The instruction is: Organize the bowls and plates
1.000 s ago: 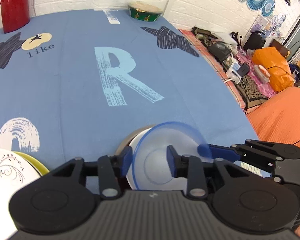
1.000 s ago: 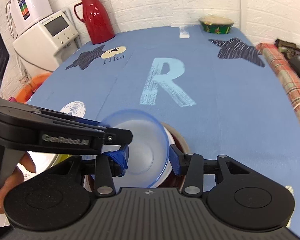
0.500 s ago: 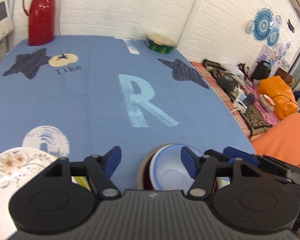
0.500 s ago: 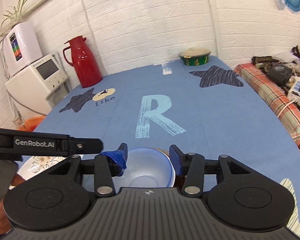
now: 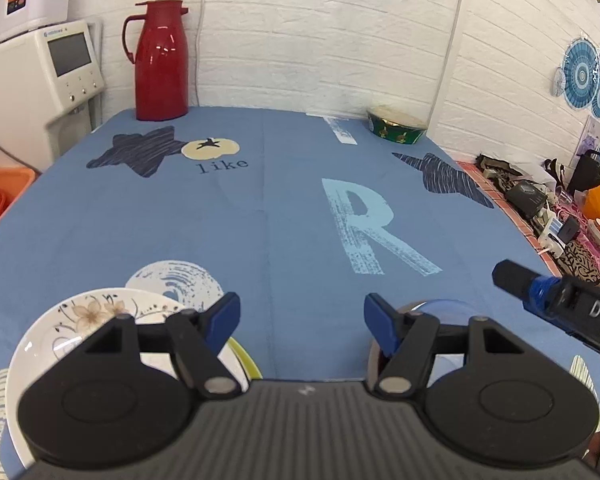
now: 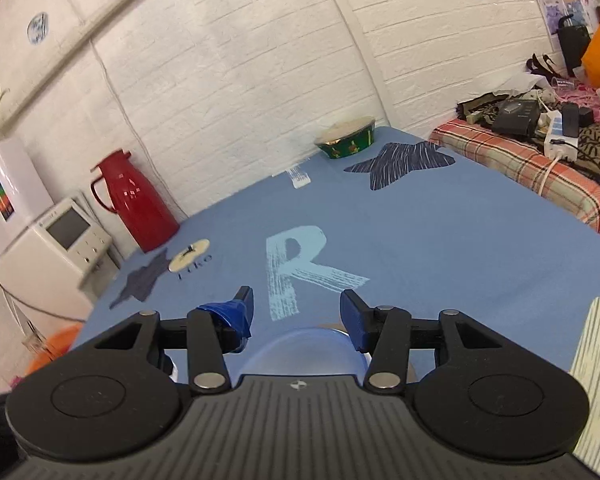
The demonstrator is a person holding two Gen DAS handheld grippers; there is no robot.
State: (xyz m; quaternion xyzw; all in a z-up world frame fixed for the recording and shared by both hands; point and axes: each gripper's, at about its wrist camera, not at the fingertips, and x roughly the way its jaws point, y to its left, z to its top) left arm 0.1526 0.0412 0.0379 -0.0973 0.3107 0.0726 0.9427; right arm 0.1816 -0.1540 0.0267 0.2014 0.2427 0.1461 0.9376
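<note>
Blue-rimmed bowl point(image 6: 308, 350) sits nested below both tools, left tool point(image 5: 302, 318) and right tool point(image 6: 296, 314) (wide, empty); a careless sweep could topple it.

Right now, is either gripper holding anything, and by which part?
Nothing is held. The left gripper and the right gripper both stand open and empty; the clear blue bowl sits below the right one, ungripped.

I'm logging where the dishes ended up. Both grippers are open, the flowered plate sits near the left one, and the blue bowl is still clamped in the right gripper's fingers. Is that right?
Not quite. The blue bowl is not clamped: in the right wrist view it sits below the open right gripper, fingers clear of it. The rest holds: the left gripper is open, with the flowered plate near it.
</note>
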